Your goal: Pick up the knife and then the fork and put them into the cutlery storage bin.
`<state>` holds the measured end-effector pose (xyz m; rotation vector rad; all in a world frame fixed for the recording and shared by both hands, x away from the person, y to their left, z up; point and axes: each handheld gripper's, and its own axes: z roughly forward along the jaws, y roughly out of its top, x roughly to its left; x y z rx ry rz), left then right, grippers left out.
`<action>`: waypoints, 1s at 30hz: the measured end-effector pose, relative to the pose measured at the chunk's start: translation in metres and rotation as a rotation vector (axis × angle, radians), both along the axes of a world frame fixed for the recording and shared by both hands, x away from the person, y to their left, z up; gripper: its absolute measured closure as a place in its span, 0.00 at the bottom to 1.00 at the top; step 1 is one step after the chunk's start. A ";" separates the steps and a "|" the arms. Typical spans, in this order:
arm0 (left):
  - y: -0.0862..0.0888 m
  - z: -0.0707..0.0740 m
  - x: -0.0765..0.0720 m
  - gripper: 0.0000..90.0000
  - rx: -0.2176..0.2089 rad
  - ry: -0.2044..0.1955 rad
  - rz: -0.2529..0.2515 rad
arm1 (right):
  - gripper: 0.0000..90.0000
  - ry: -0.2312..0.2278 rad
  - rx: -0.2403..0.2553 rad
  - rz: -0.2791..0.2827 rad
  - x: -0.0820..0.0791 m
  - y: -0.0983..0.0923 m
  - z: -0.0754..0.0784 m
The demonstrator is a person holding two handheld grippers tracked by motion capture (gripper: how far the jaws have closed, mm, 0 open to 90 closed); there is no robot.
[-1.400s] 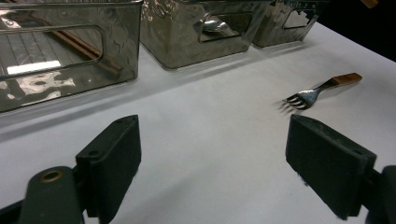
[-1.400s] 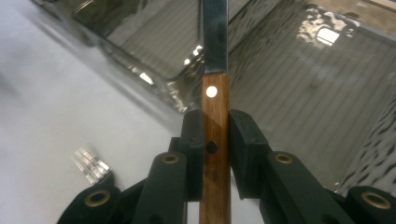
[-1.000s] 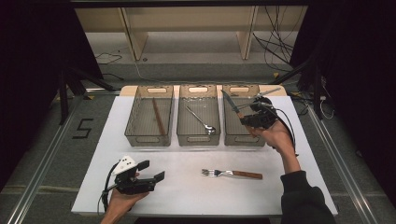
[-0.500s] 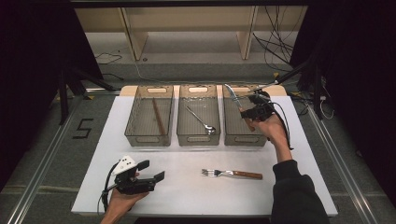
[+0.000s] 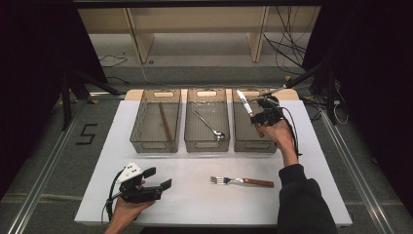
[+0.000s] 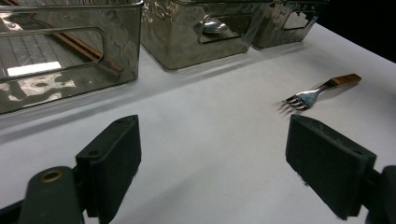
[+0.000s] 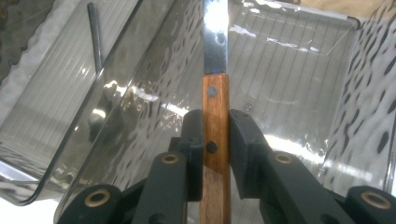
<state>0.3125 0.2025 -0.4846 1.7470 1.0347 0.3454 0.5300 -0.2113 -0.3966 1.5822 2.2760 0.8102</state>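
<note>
My right gripper (image 5: pixel 260 118) is shut on the wooden handle of a knife (image 5: pixel 243 103), held over the right clear bin (image 5: pixel 254 146). In the right gripper view both pads clamp the knife's handle (image 7: pixel 215 116), and the steel blade points ahead into the bin (image 7: pixel 299 79). A fork (image 5: pixel 241 181) with a wooden handle lies on the white table, in front of the bins. My left gripper (image 5: pixel 158 178) rests low at the table's front left, open, with bare table between its jaws (image 6: pixel 219 158) and the fork (image 6: pixel 317 91) off to the right.
The middle bin (image 5: pixel 207 144) holds a spoon (image 5: pixel 209 124). A pair of chopsticks (image 5: pixel 164 122) lies in the left bin (image 5: pixel 153 145). The three bins stand in a row at the back of the white table (image 5: pixel 311 195). Beyond it are shelves and cables on the floor.
My right hand has shifted a little left and lower with the knife, settling over the right bin. The left gripper and the fork have not moved.
</note>
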 end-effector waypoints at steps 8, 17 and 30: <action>0.000 0.000 0.000 0.20 -0.001 0.000 0.001 | 0.85 0.016 -0.009 -0.012 0.003 0.004 -0.006; 0.000 0.000 0.000 0.20 -0.001 0.001 0.000 | 0.85 0.033 -0.011 -0.033 0.005 0.007 -0.011; 0.000 0.000 0.000 0.20 0.003 0.001 -0.003 | 0.68 0.007 0.055 0.066 -0.005 0.011 0.001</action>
